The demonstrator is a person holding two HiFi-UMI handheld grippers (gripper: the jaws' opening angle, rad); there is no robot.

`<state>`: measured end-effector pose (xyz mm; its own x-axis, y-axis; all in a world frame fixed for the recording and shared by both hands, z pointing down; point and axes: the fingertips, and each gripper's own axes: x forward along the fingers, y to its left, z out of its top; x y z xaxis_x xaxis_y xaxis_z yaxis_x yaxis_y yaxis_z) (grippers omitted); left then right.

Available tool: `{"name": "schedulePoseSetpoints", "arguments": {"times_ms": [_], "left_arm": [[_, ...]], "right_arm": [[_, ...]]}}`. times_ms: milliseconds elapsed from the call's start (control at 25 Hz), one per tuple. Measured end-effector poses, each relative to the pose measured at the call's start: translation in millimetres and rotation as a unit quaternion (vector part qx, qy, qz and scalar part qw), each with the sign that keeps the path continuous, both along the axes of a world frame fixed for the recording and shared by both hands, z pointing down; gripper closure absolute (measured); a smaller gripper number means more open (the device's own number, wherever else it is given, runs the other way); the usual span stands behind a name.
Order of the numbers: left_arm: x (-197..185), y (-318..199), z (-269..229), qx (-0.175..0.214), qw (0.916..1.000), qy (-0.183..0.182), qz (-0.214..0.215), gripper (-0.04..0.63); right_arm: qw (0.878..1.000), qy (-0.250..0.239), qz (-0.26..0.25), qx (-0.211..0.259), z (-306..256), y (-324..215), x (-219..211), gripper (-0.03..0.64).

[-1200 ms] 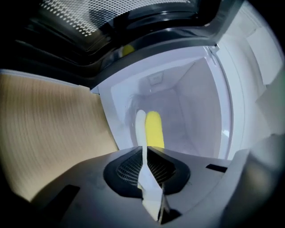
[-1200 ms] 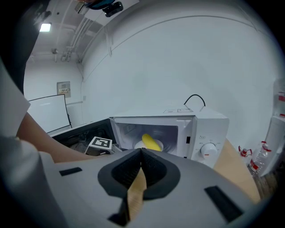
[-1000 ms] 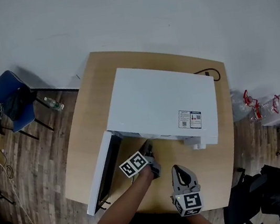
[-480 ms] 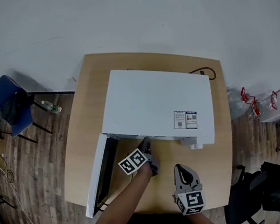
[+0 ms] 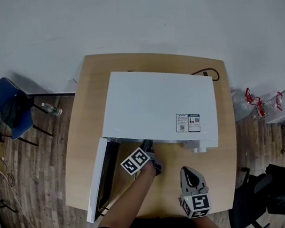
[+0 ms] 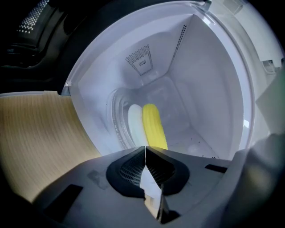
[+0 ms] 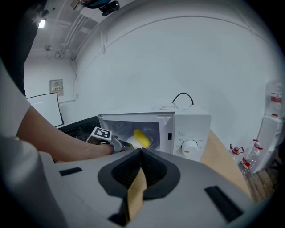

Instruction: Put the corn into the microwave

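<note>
Resting on a white plate (image 6: 134, 122) inside the open microwave (image 5: 157, 103), the corn (image 6: 153, 126) lies apart from your left claw (image 6: 145, 149) — closed and empty at the doorway; your right claw (image 7: 141, 150) is closed too, empty.

The microwave (image 5: 158, 108) stands on the table (image 5: 83, 131), its door (image 5: 100, 180) swung open to the left. Inside, the corn (image 6: 153, 127) lies on the plate (image 6: 133, 122). The left hand-held gripper (image 5: 148, 148) is at the opening, and the right hand-held gripper (image 5: 188, 171) is nearer the person, to its right.
</note>
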<state>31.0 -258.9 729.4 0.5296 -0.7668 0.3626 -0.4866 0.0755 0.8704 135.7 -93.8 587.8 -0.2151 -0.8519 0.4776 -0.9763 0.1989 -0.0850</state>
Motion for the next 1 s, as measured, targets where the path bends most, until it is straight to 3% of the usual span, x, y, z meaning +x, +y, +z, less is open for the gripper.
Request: {"name": "schedulePoseSetpoints", "arguments": {"times_ms": [520, 760, 1000], "left_arm": [[5.0, 4.8, 4.6, -0.004, 0.9999, 0.013, 0.0, 0.58], [-2.2, 30.2, -26.5, 0.031, 0.9981, -0.01, 0.053, 0.58], [-18.6, 85.1, -75.6, 0.085, 0.9914, -0.036, 0.093, 0.58]], "right_arm": [[1.0, 0.0, 0.004, -0.01, 4.1, 1.3, 3.5, 0.557], [1.0, -0.005, 0.016, 0.014, -12.6, -2.7, -3.3, 0.557], [0.999, -0.042, -0.017, 0.023, -32.1, 15.8, -26.5, 0.557]]}}
